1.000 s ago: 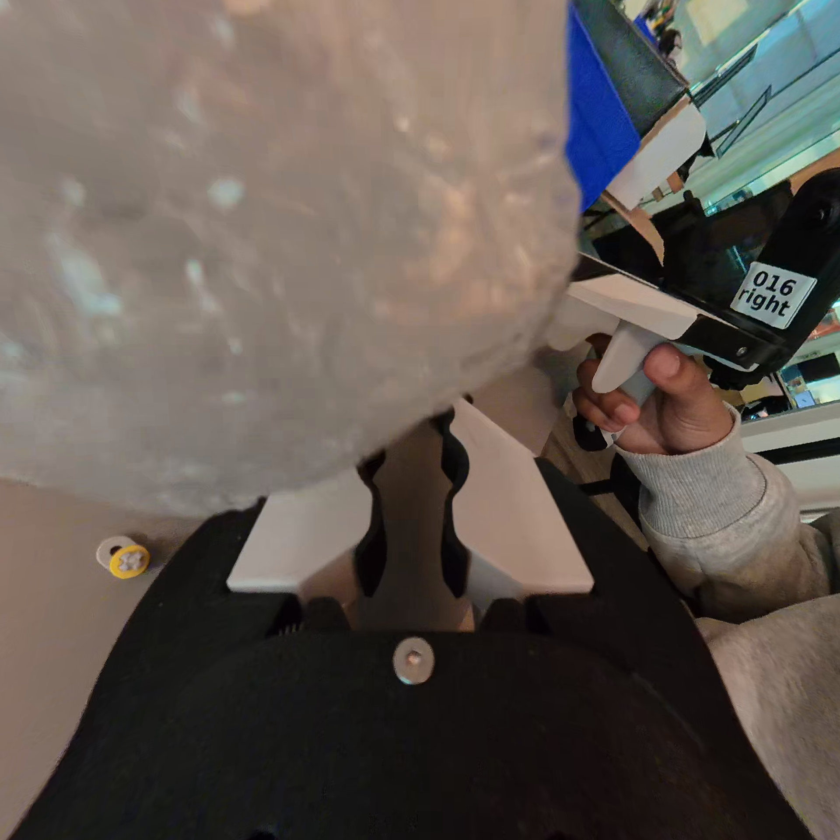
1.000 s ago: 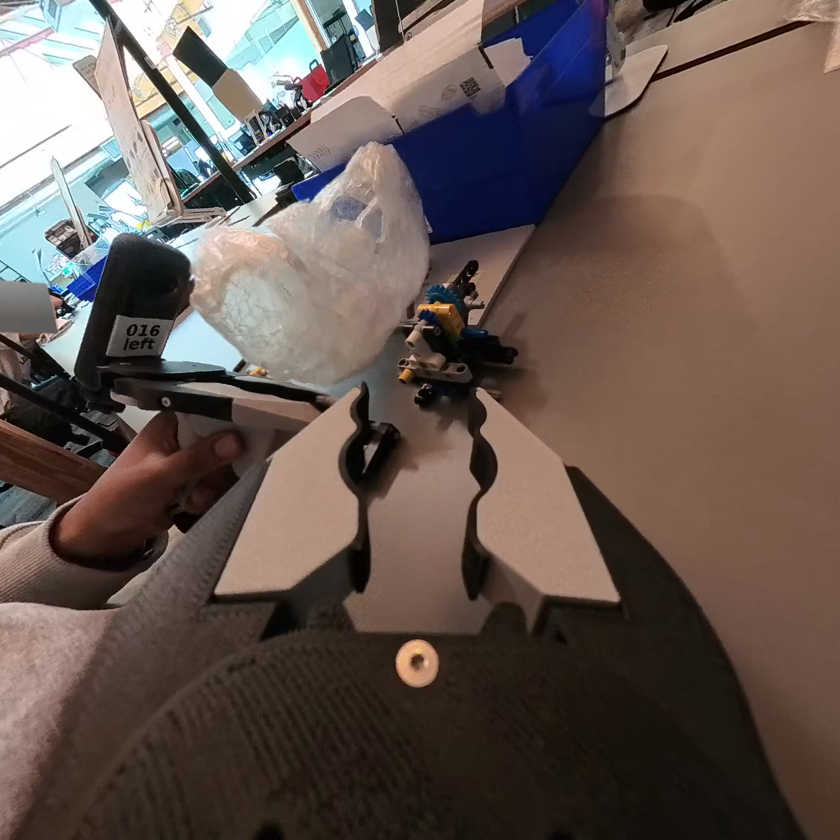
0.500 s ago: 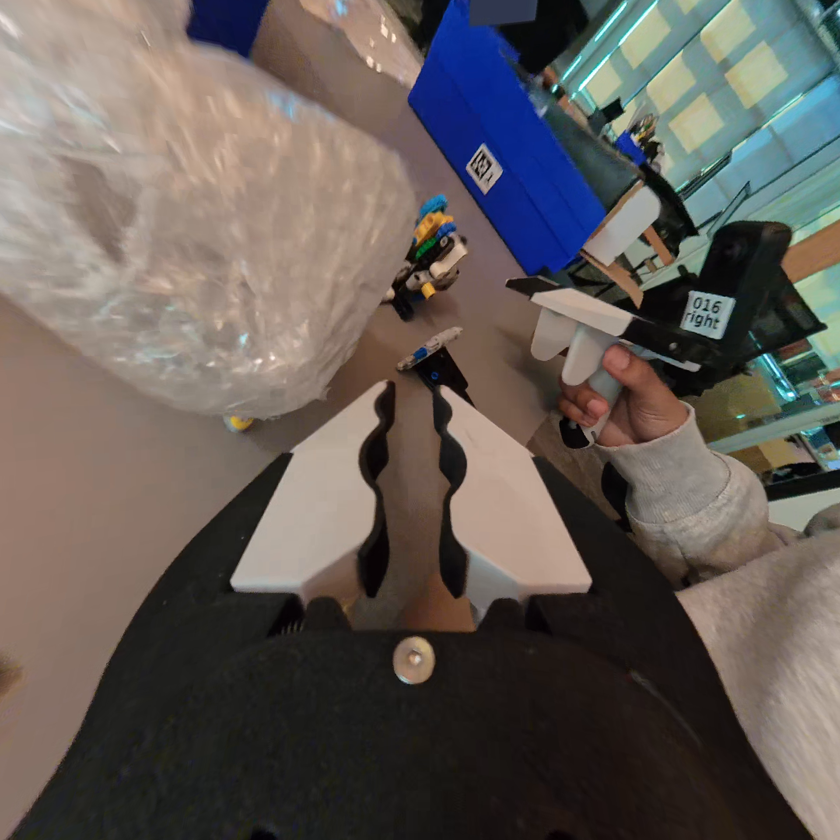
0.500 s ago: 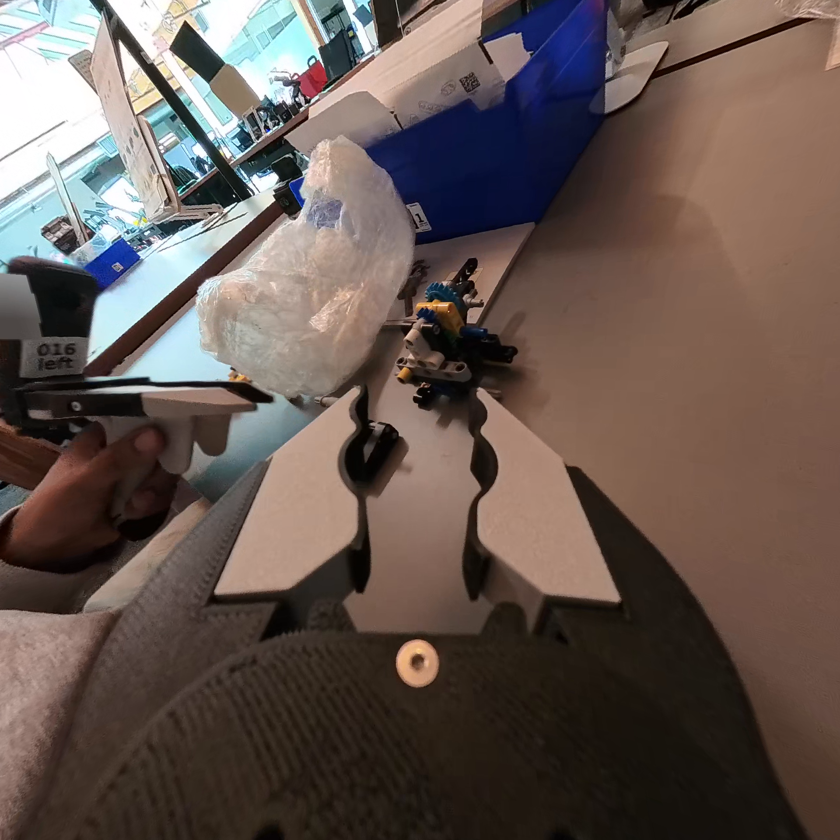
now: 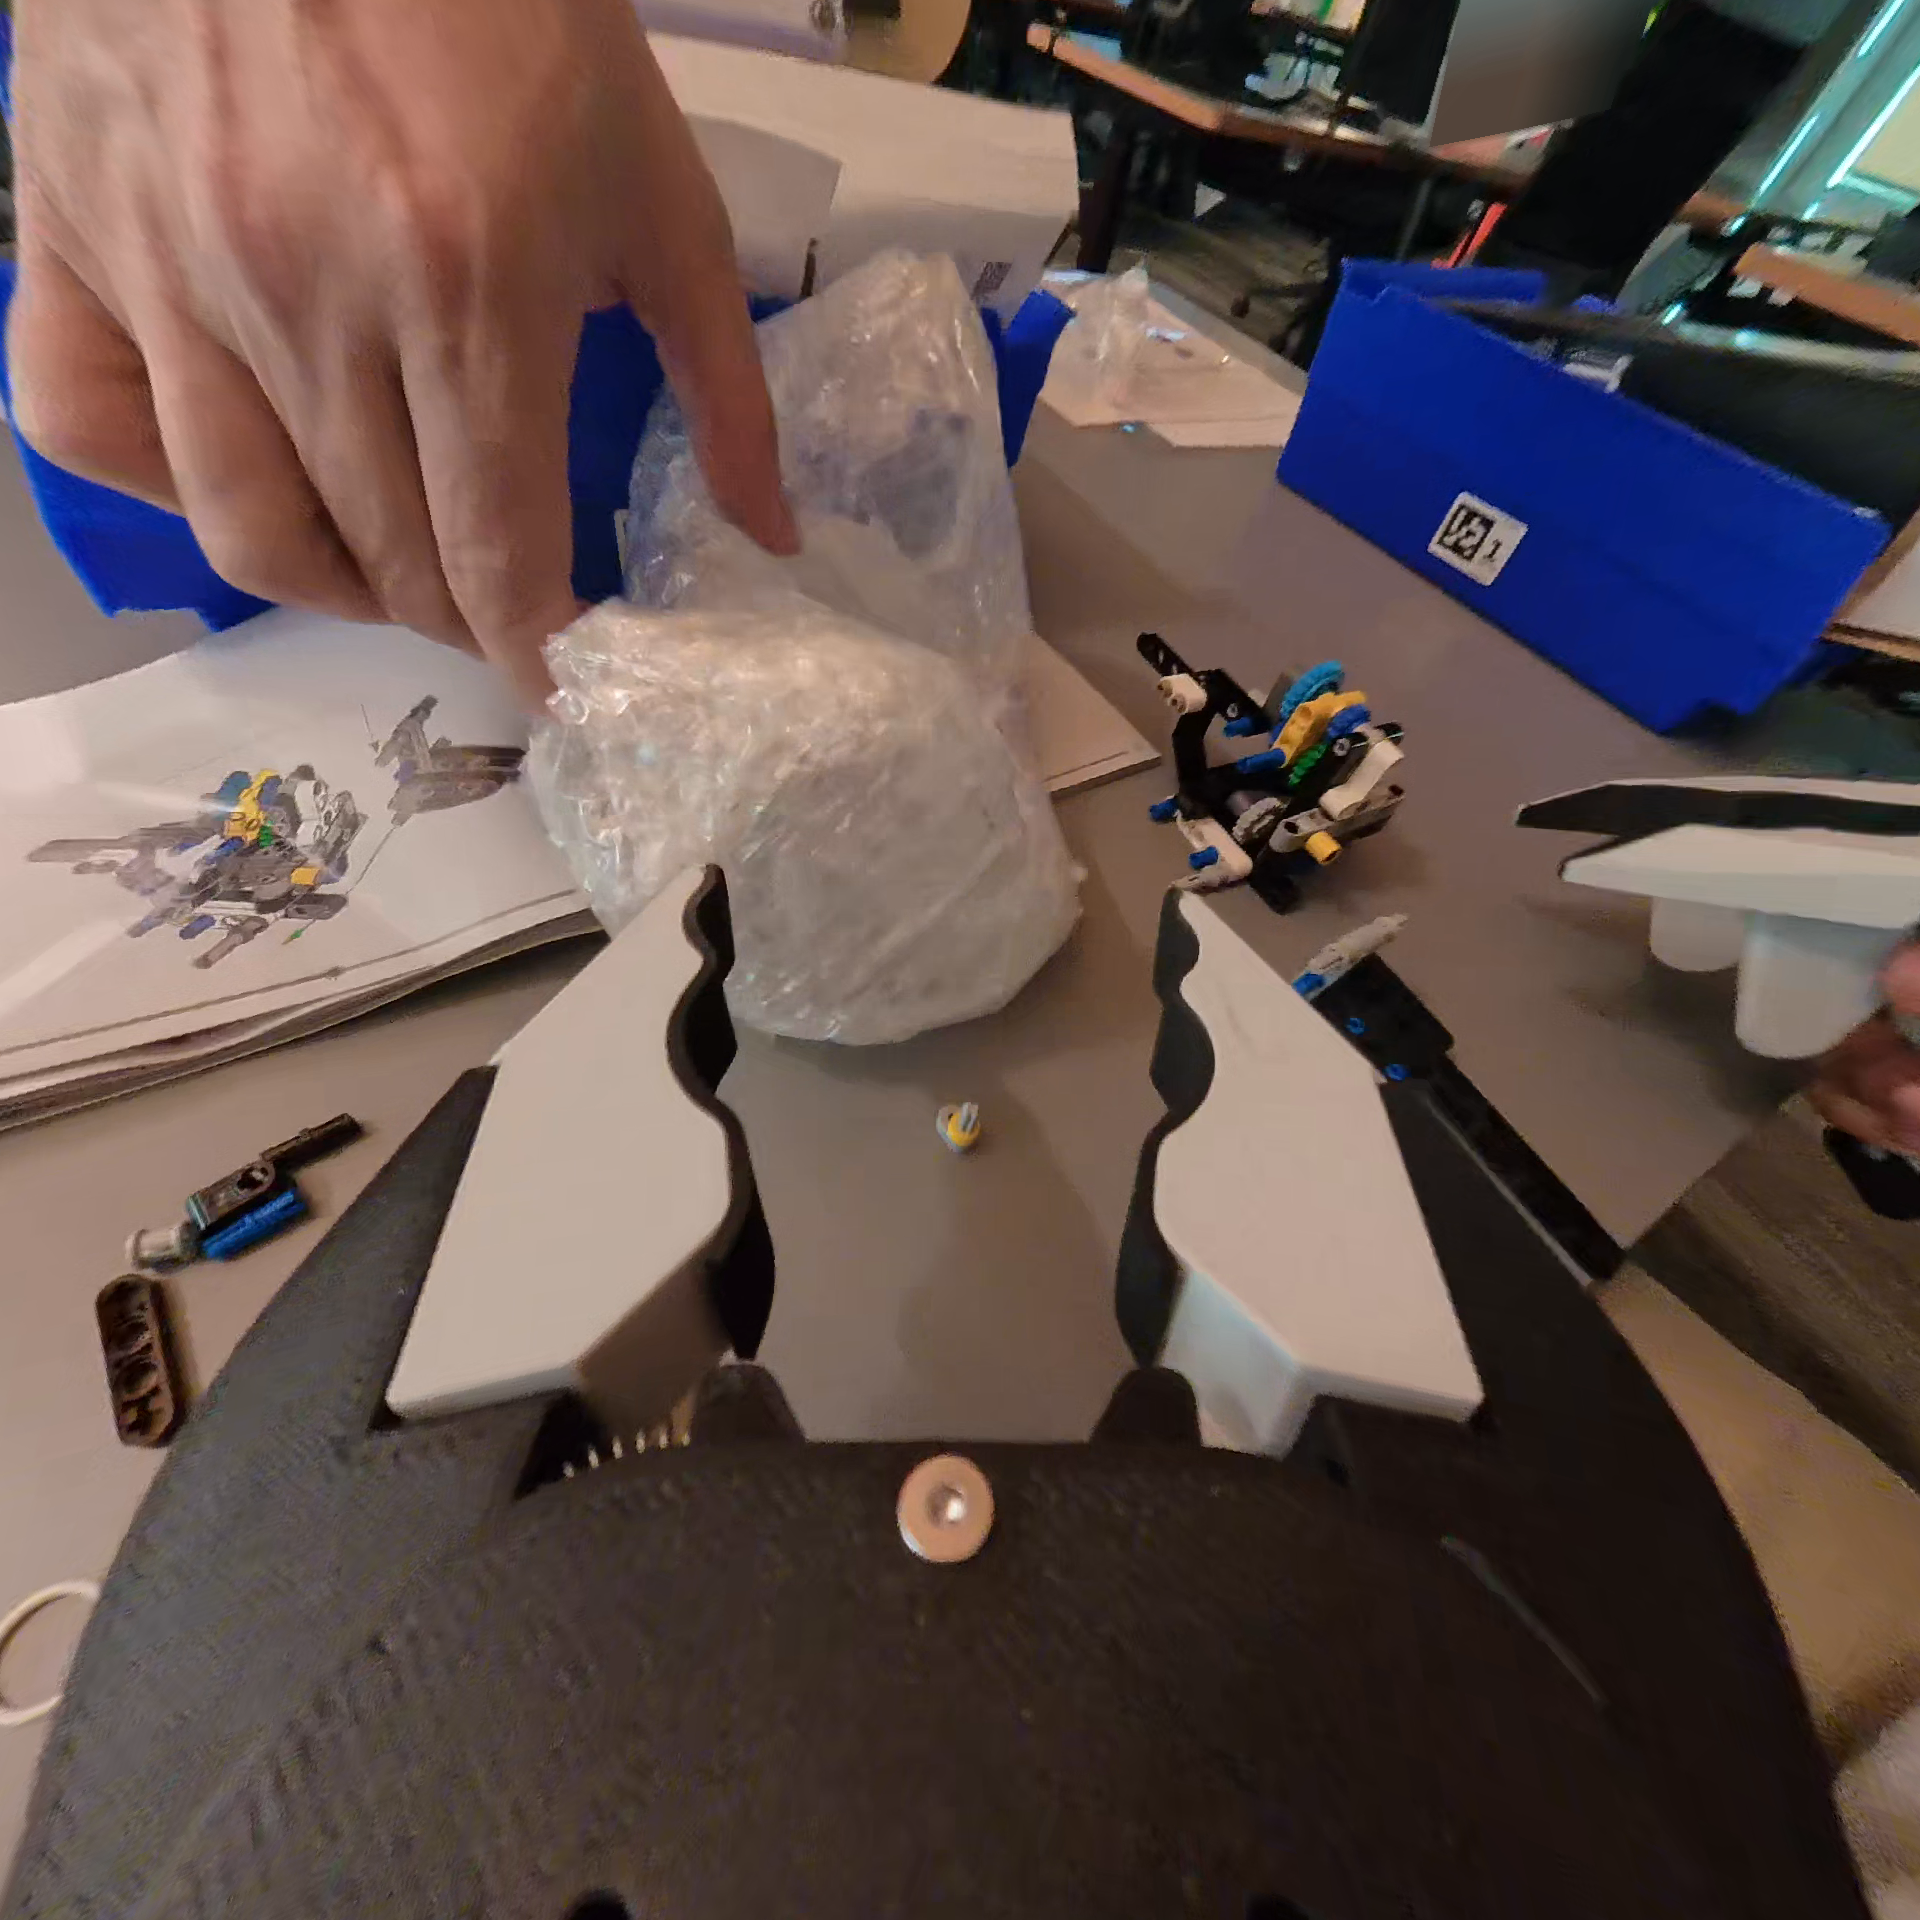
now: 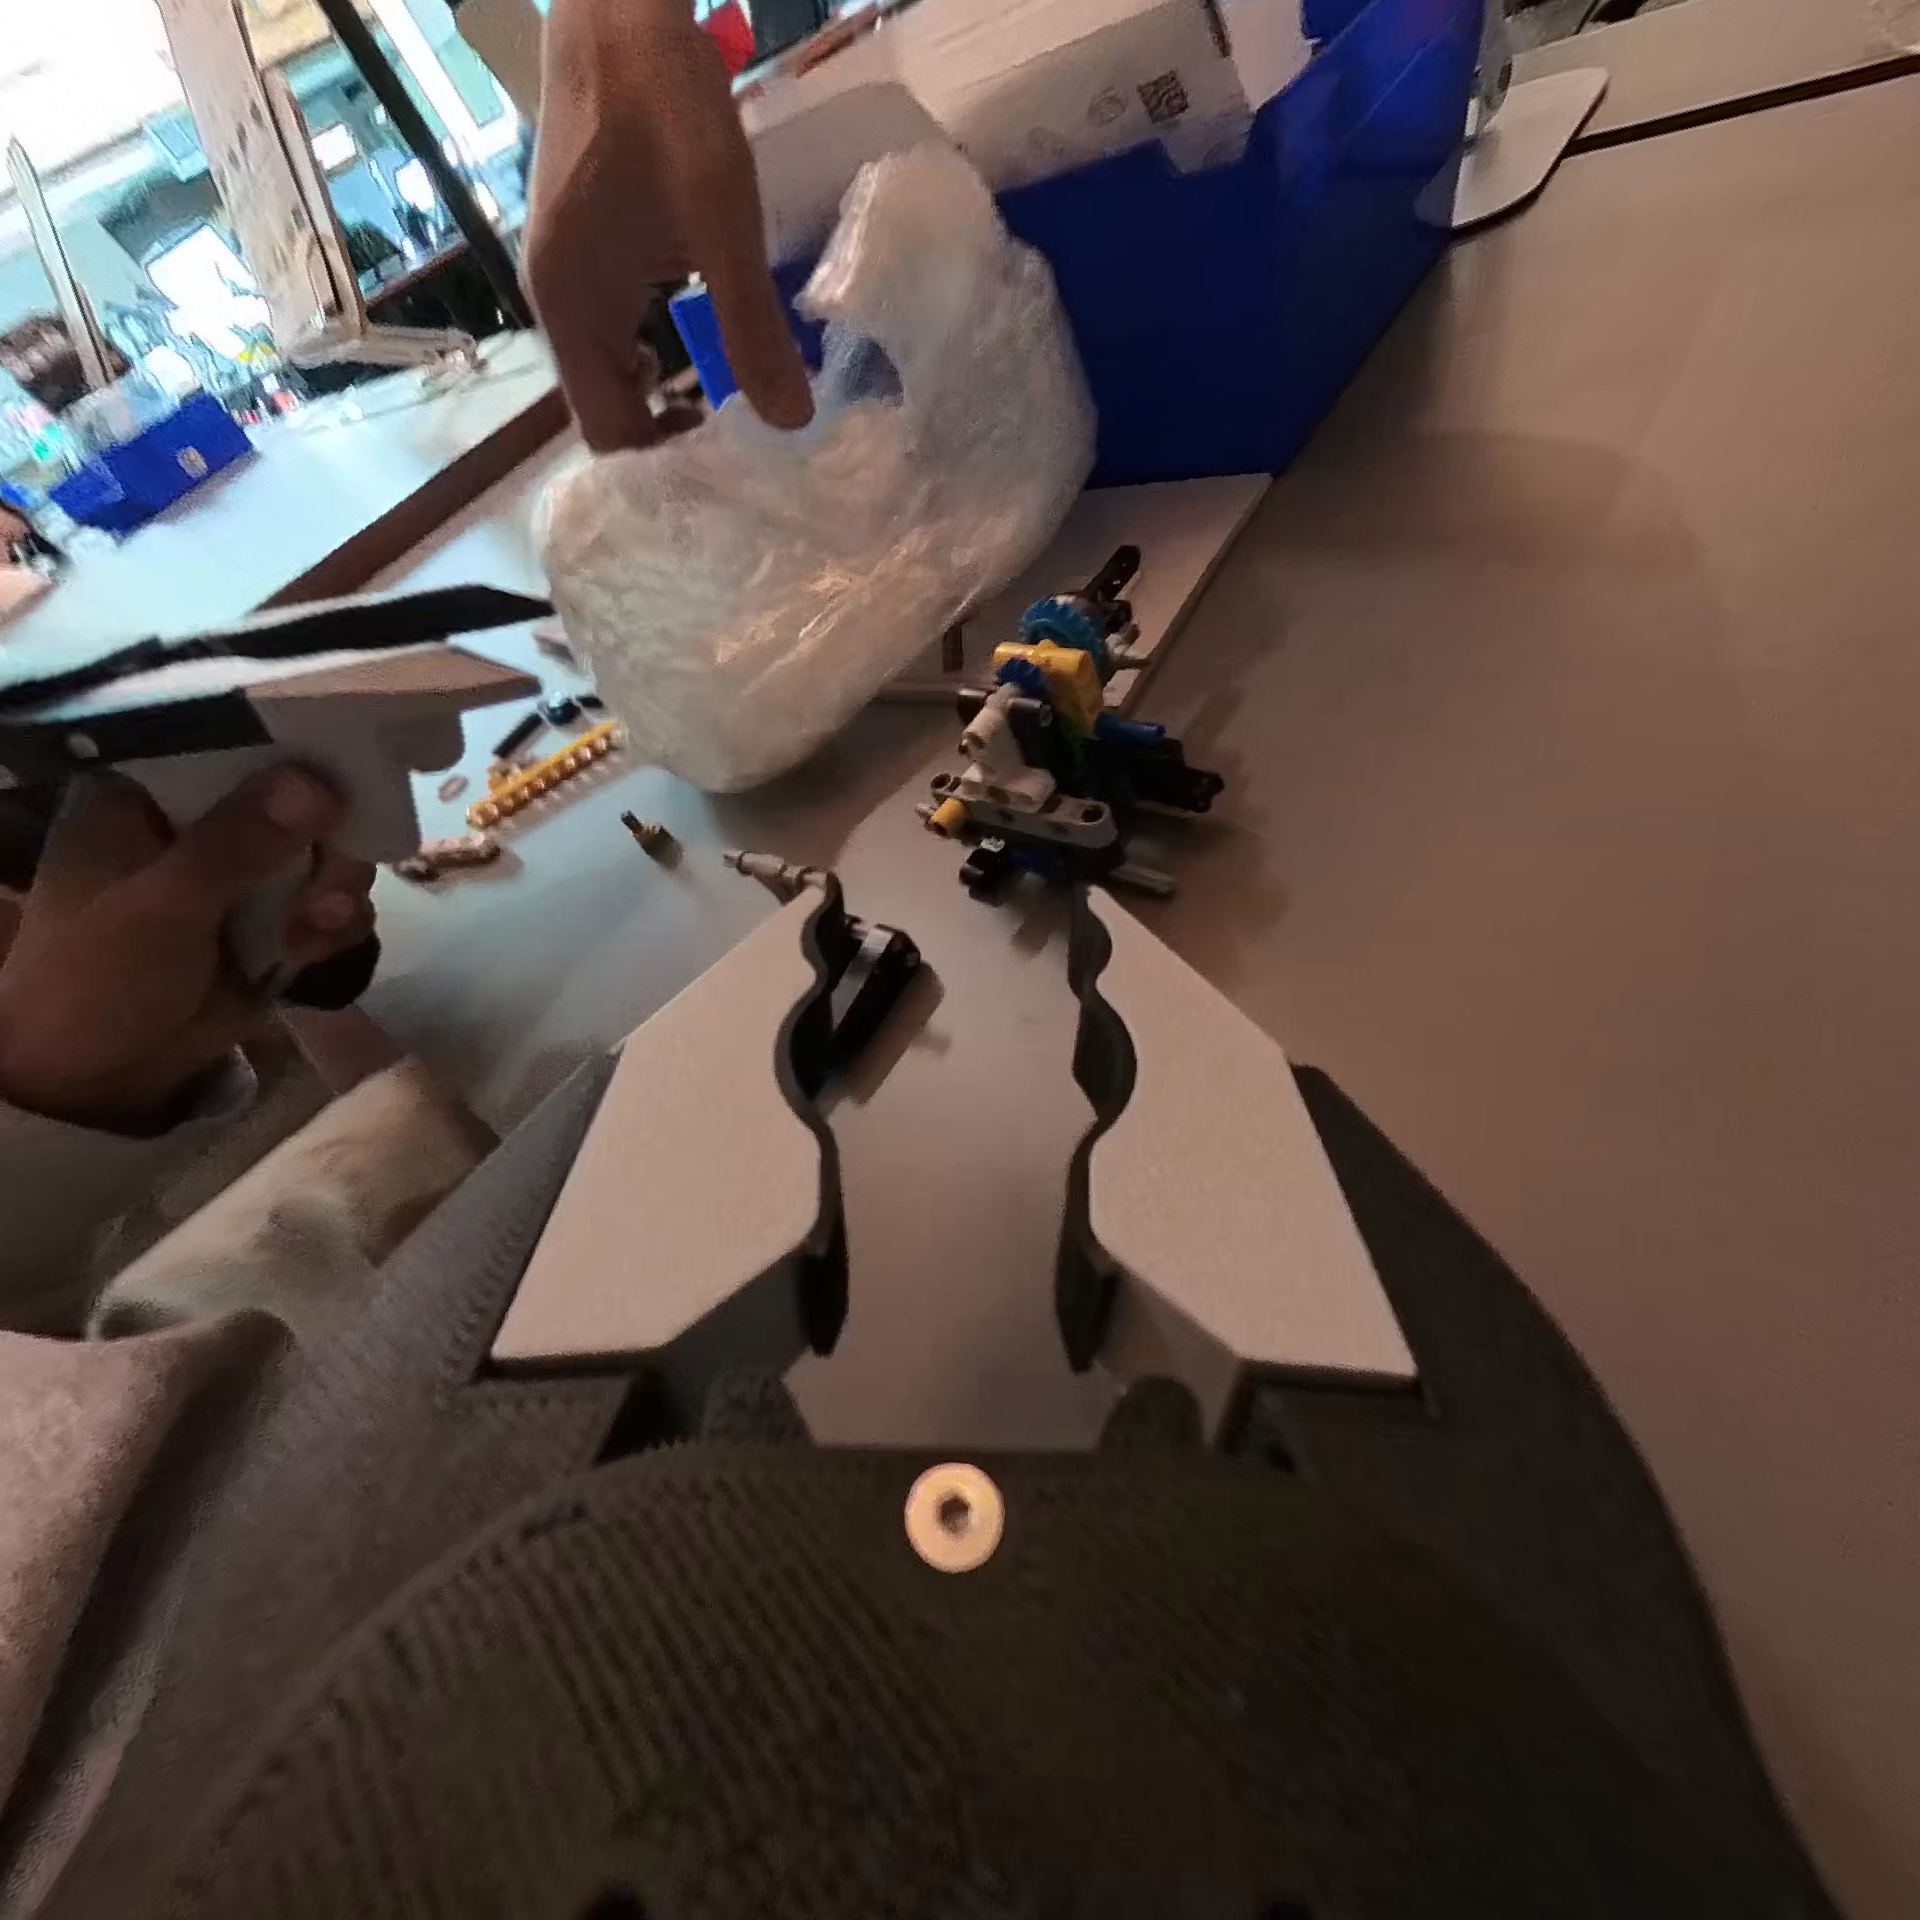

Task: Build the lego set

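A grey table (image 5: 1195,582) is carrying everything here. A crumpled clear plastic bag (image 5: 821,821) is sitting on it just ahead of the left gripper's (image 5: 940,904) fingertips, partly overlapping an open instruction booklet (image 5: 239,842) that is lying ahead to that gripper's left. A small yellow-and-grey piece (image 5: 958,1126) is resting on the bare tabletop between its spread fingers. The partly built lego model (image 6: 1049,748) is standing just ahead of the right gripper (image 6: 951,909), with a black piece (image 6: 873,977) lying by its left fingertip. Loose pins and beams (image 5: 223,1205) are lying to the left gripper's left, and blue bins (image 5: 1558,520) are standing farther ahead.
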Motion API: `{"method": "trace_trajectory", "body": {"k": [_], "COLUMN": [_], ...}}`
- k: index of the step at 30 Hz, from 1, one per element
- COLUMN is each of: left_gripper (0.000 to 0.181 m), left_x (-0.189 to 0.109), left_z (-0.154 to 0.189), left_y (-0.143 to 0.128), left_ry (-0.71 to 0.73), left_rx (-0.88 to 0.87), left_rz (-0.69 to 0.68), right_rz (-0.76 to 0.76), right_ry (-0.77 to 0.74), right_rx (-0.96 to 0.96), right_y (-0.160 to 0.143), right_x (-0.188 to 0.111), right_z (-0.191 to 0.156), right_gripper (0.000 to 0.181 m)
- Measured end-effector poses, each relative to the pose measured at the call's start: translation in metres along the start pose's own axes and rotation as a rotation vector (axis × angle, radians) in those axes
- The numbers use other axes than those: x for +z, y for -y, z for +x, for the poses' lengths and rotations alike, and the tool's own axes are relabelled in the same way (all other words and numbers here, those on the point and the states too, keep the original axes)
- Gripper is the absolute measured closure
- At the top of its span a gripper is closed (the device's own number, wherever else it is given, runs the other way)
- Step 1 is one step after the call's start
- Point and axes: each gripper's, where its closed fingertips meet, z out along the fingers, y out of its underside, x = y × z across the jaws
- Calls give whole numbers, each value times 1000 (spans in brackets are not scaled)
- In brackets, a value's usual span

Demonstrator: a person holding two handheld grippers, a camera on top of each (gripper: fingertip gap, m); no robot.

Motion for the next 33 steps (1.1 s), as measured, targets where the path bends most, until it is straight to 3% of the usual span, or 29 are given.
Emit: {"method": "trace_trajectory", "body": {"k": [2, 5, 9, 16, 24, 33], "left_gripper": [109, 142, 169, 155, 152, 153], "left_x": [6, 9, 1, -1, 1, -1], "left_z": [-1, -3, 1, 7, 6, 2], "left_y": [-3, -4, 10, 2, -6, -10], "left_ry": [17, 25, -2, -59, -77, -81], "left_rx": [14, 21, 16, -42, -82, -110], "left_rz": [-16, -28, 35, 21, -6, -15], "right_rz": [-50, -130, -171, -149, -210, -145], "right_ry": [-1, -13, -52, -17, -9, 0], "right_rx": [-76, -222, -349, -290, -298, -164], "right_y": [-8, -23, -32, -29, -40, -23], "right_x": [5, 14, 18, 17, 19, 3], "right_z": [-7, -20, -23, -26, -23, -3], "right_gripper": [138, 138, 140, 138, 131, 132]}}
